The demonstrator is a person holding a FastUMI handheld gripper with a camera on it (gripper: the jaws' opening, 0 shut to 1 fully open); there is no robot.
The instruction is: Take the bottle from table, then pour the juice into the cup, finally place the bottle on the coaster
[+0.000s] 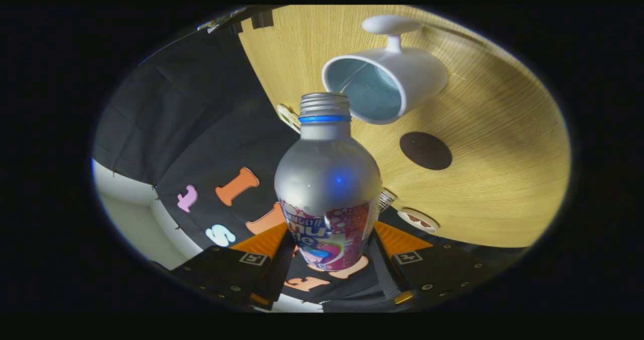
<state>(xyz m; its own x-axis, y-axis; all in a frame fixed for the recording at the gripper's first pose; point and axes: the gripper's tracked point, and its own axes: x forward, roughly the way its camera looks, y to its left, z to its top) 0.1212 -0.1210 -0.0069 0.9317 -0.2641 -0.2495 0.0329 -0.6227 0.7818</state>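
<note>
Gripper view: my tongs [329, 259] clamped low on bottle [328, 189], slick rigid metal; cup [387, 86] at one o'clock, coaster [425, 150] nearer.

The bottle [327, 179] is silver with a blue neck ring and a pink, bubble-patterned label. The cup [390, 81] is white outside, seemingly pale blue inside; the coaster [425, 150] is dark brown on the light wood-grain table [503, 154].

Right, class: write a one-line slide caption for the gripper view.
Gripper shut on the tilted bottle, its open mouth aimed towards the cup, coaster beside it.
</note>
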